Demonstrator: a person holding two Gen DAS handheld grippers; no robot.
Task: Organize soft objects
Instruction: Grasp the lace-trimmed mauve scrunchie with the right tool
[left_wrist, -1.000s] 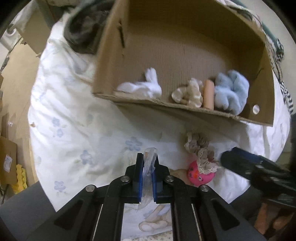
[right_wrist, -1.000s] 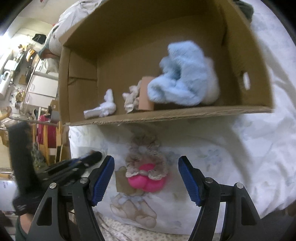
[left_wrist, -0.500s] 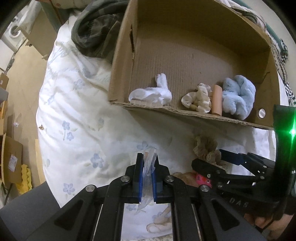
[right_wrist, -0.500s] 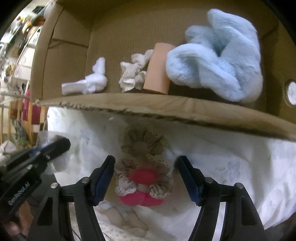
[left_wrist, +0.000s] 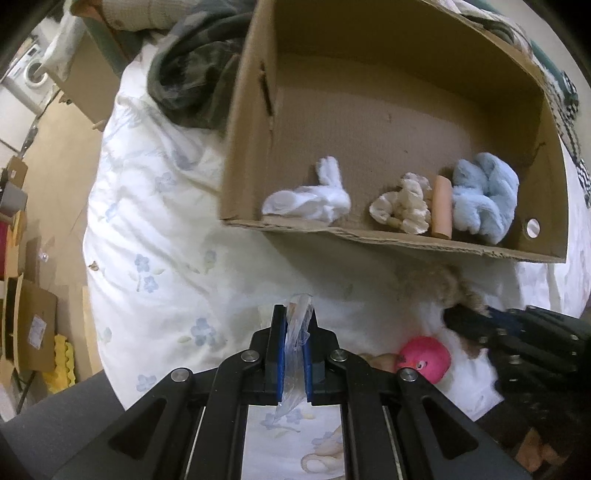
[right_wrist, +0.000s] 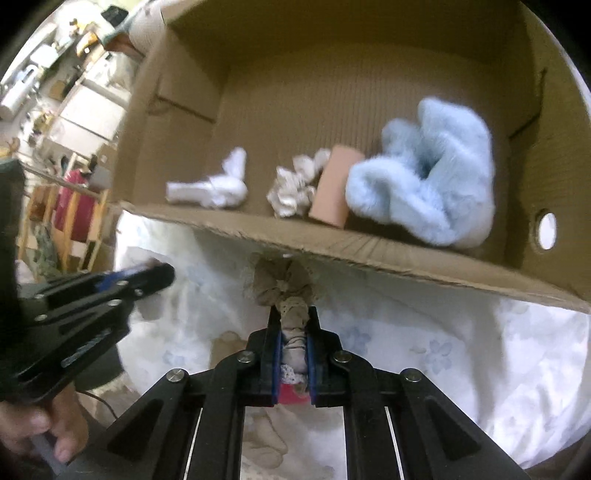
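The right gripper (right_wrist: 293, 332) is clenched on a beige lace-edged scrunchie (right_wrist: 282, 286), whose ruffled end bunches out ahead of the blue pads (right_wrist: 309, 354) just below the near wall of the cardboard box (right_wrist: 369, 254). A strip of pink shows low between the pads, under the fabric; how it relates to the scrunchie cannot be made out. In the left wrist view this same gripper (left_wrist: 476, 321) comes in from the right with the brown ruffle (left_wrist: 443, 284) at its tip, and a pink ball toy (left_wrist: 424, 356) with a printed face lies on the bed beside it.

The left gripper (left_wrist: 294, 347) is closed on a scrap of clear plastic film (left_wrist: 297, 321), which sticks up past the fingertips and hangs down between them. It sits above the white floral bedsheet (left_wrist: 155, 258), short of the box.

Inside the box (left_wrist: 369, 110), along the near wall, lie a knotted white cloth (left_wrist: 310, 197), a cream scrunchie (left_wrist: 404, 206), a peach-coloured cylinder (left_wrist: 442, 210) and a fluffy pale blue item (left_wrist: 484, 197), the last three close together. A round hole (left_wrist: 533, 228) pierces the right wall. A dark camouflage garment (left_wrist: 195, 66) lies on the bed left of the box.
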